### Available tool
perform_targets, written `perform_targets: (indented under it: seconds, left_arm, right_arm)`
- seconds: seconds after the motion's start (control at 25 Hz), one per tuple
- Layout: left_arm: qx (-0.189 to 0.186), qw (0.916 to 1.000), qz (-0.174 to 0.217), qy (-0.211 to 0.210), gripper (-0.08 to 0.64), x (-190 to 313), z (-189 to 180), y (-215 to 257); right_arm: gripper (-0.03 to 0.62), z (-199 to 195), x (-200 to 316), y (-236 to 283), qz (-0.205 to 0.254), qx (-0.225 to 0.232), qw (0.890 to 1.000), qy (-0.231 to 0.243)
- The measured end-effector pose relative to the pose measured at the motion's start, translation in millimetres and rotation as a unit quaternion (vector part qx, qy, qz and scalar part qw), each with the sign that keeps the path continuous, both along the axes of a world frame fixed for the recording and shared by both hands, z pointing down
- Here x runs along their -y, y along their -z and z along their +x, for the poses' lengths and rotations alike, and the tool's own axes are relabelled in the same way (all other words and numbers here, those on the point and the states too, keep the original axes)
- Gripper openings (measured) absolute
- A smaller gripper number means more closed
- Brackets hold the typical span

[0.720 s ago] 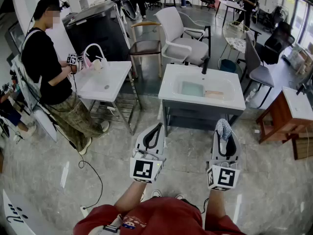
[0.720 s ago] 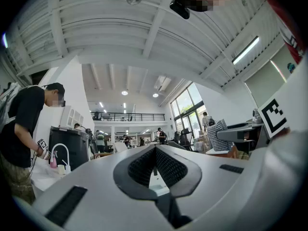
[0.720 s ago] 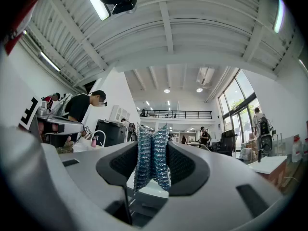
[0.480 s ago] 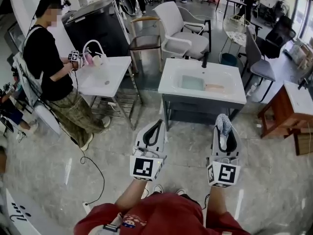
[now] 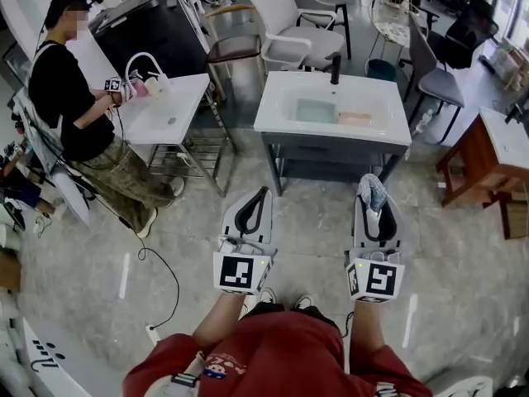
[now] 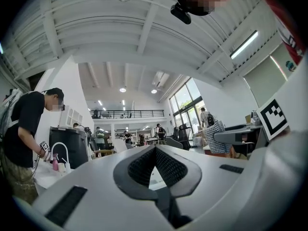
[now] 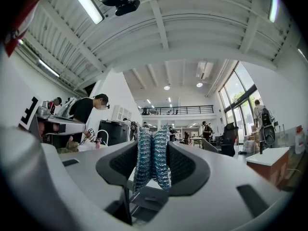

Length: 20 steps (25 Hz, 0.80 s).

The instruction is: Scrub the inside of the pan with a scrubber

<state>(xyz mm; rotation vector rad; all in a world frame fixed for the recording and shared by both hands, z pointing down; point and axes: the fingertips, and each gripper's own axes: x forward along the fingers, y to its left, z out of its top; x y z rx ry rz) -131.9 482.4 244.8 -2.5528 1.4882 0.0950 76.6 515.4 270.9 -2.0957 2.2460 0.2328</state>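
Above grey floor (image 5: pixel 314 222), scrubber (image 7: pixel 151 160) sits clamped inside right claw (image 5: pixel 374 212).

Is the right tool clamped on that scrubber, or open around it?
Clamped shut: on the right gripper, both jaws press the scrubber, no gap showing.
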Motion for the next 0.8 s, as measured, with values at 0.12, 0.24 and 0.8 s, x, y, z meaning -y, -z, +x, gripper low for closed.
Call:
perform_targets:
  seconds: [0.12,0.24,0.8]
  left_arm:
    - [0.002,0.9999,-0.003,0.012,0.008,-4,6,-2]
    - [0.018,0.9995,-0.016,0.017,0.008,-6,12,-12]
    - [0.018,0.9981,-0.053,-0.025,0.008,63,36,-38]
  right_arm:
    - [0.192,13,-3,-6,-0.006,0.005,1.000,0.004]
    - [0.192,26,-4,-14,-0.012,0.018,1.000,-0.001]
    - [0.192,25,61,-26,-0.024,0.004,1.000,-0.004]
